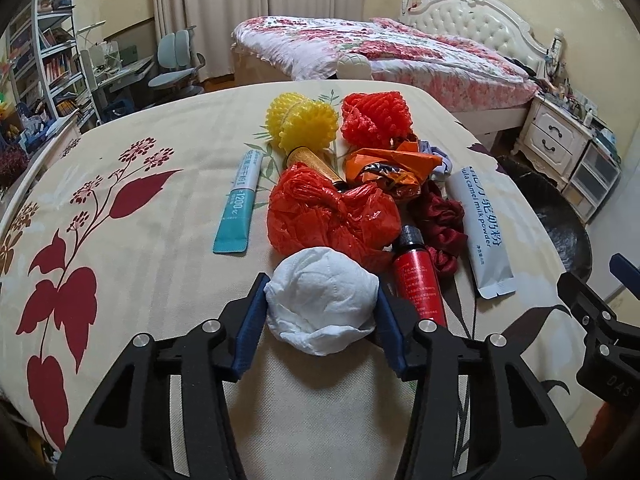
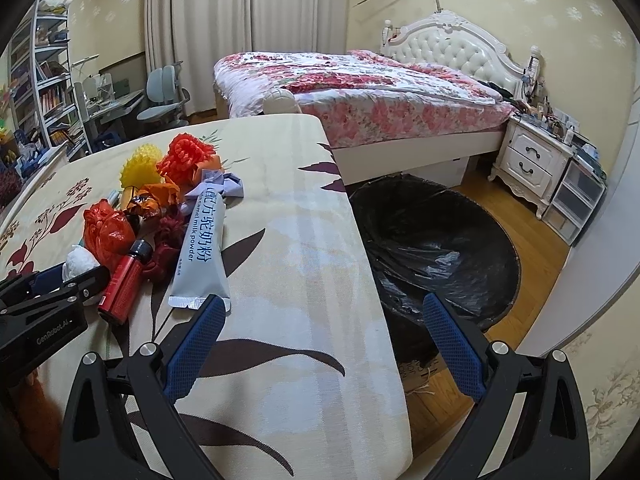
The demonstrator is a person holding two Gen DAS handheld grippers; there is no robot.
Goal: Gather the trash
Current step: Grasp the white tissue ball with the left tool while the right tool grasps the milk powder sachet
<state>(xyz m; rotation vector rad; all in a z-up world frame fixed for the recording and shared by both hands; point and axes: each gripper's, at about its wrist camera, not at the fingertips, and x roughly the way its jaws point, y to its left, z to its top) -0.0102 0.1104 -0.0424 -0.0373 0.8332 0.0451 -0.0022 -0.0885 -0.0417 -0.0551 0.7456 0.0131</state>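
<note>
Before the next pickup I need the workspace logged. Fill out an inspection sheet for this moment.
Surface: table under a cream cloth with a red leaf print.
Job's things: white tissue wad; red plastic bag; red bottle; camel milk powder sachet; teal sachet; yellow foam net and red foam net; bin with a black liner beside the table.
Clutter: nothing seen.
Grippers: left claw closed on the tissue wad; right claw open, empty.
Cables: nothing seen.
Surroundings: bed, nightstand, bookshelf.
</note>
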